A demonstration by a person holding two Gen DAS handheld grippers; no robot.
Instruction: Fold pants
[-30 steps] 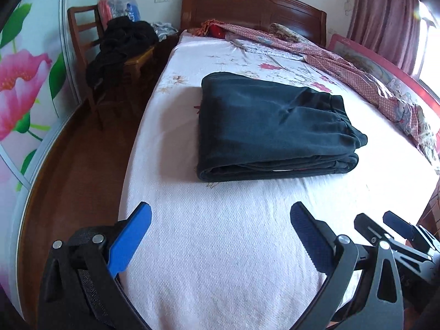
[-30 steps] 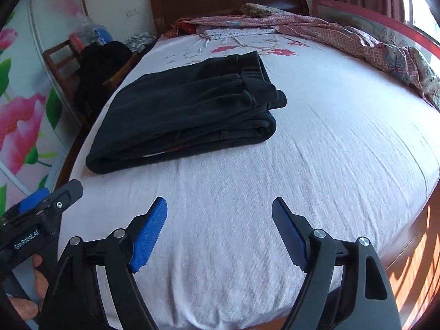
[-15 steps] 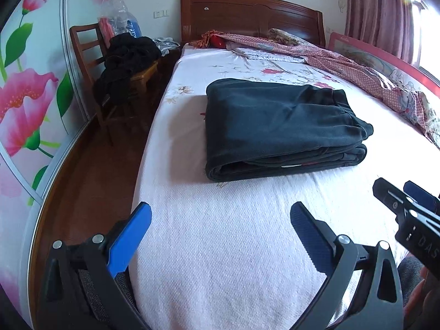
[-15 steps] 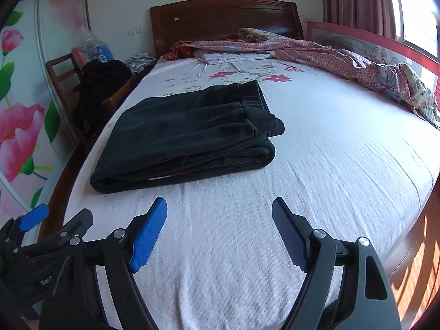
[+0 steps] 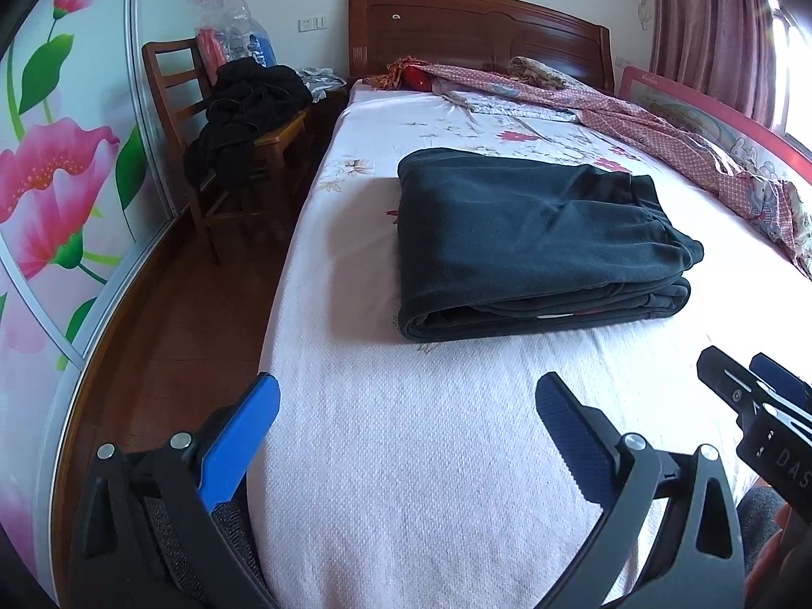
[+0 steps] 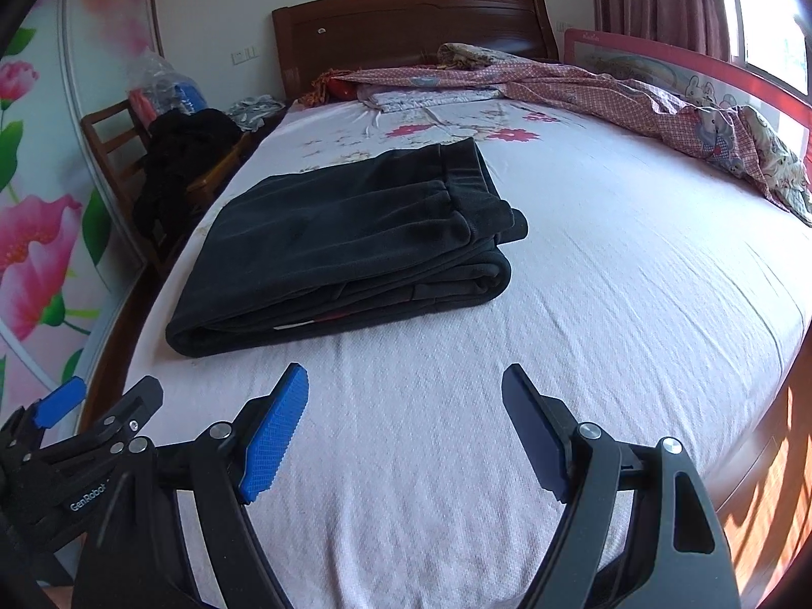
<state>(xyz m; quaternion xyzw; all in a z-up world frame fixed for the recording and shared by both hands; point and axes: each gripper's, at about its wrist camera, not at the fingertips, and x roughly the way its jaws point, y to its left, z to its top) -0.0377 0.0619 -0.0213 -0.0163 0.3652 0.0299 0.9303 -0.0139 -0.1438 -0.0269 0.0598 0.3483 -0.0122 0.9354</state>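
Note:
Dark pants (image 5: 528, 238) lie folded in a thick rectangle on the white bed sheet (image 5: 431, 457); they also show in the right wrist view (image 6: 345, 254). My left gripper (image 5: 406, 406) is open and empty, held over the foot of the bed, well short of the pants. My right gripper (image 6: 406, 396) is open and empty, also short of the pants. The right gripper shows at the right edge of the left wrist view (image 5: 761, 406), and the left gripper at the lower left of the right wrist view (image 6: 86, 431).
A wooden chair (image 5: 213, 152) heaped with dark clothes stands left of the bed by a flowered wardrobe door (image 5: 56, 193). A pink patterned quilt (image 6: 634, 96) lies along the far right side. A wooden headboard (image 5: 477, 30) is at the back.
Both grippers have drawn back and lifted from the pants, so the view is flatter. The pants have not moved. Both grippers stay open.

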